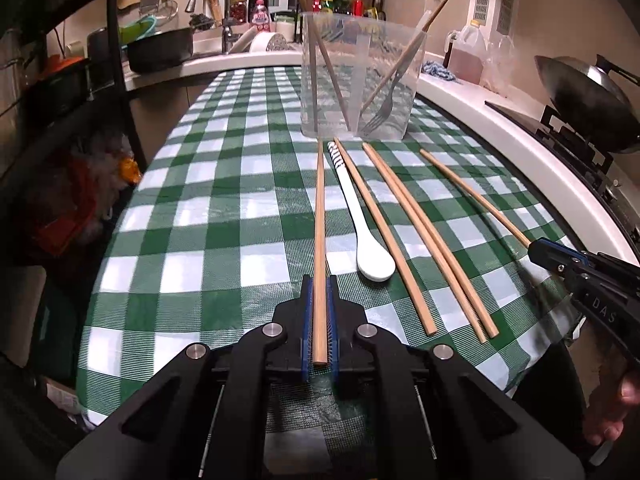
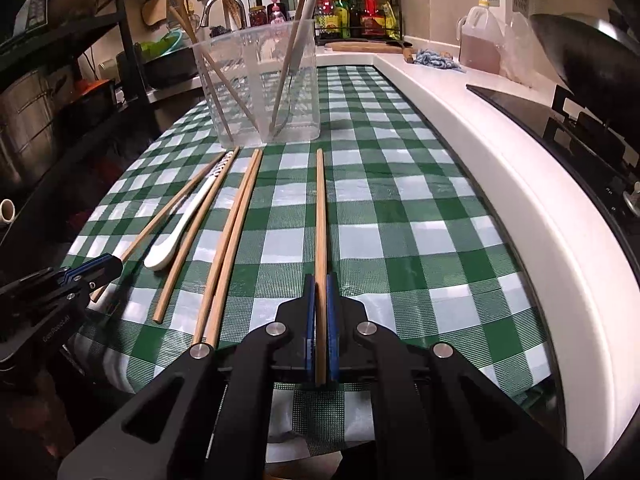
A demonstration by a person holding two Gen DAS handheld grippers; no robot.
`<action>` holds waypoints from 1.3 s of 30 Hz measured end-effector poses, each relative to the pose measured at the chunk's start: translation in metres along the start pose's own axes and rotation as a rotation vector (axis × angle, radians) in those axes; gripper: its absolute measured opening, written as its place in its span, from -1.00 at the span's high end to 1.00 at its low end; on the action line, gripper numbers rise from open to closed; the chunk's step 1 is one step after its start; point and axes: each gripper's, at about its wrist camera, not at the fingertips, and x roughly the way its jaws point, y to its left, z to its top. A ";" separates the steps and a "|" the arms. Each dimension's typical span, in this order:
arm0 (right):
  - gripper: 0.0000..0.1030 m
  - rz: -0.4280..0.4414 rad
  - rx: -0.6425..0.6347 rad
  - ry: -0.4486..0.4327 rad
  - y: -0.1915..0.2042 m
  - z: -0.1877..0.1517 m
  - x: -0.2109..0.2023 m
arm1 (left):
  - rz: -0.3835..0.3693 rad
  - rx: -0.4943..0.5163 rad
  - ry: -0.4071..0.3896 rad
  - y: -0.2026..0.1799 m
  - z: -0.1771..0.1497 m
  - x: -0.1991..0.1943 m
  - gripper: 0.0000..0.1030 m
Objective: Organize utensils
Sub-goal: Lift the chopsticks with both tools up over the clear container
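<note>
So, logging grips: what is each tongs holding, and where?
Left tongs: a wooden chopstick, near its thick end. Right tongs: another chopstick, also by that end.

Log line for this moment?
left gripper: shut on chopstick | right gripper: shut on chopstick | spoon: on table | bin: upright

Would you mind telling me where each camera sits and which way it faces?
Left wrist: on the left claw, angled down the checked table toward the clear container; its own claw grips a chopstick; the right claw and a hand show at right.
Right wrist: on the right claw, same heading, gripping another chopstick; left claw shows.
Shared: container, white spoon, loose chopsticks.
</note>
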 end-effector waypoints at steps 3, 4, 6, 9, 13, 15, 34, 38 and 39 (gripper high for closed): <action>0.89 -0.003 0.004 -0.024 -0.002 0.003 -0.010 | -0.006 0.000 -0.019 0.000 0.003 -0.008 0.87; 0.89 -0.004 0.005 -0.030 -0.002 0.004 -0.012 | -0.007 0.001 -0.025 0.000 0.004 -0.010 0.87; 0.89 -0.005 0.003 -0.045 -0.003 0.007 -0.019 | -0.007 0.010 -0.050 -0.002 0.006 -0.018 0.87; 0.89 -0.001 0.005 -0.068 -0.004 0.011 -0.029 | -0.007 0.018 -0.075 -0.005 0.008 -0.028 0.87; 0.89 0.008 -0.002 -0.111 -0.002 0.017 -0.045 | -0.007 0.019 -0.101 -0.005 0.010 -0.039 0.87; 0.89 0.011 -0.004 -0.134 -0.001 0.021 -0.053 | -0.003 0.021 -0.121 -0.004 0.013 -0.046 0.87; 0.89 0.066 -0.030 -0.293 0.003 0.083 -0.097 | -0.013 0.026 -0.342 0.005 0.086 -0.100 0.87; 0.89 0.069 -0.051 -0.303 0.007 0.097 -0.097 | -0.033 0.012 -0.341 0.008 0.105 -0.100 0.87; 0.89 0.074 -0.054 -0.300 0.008 0.101 -0.096 | -0.036 0.012 -0.339 0.008 0.109 -0.100 0.87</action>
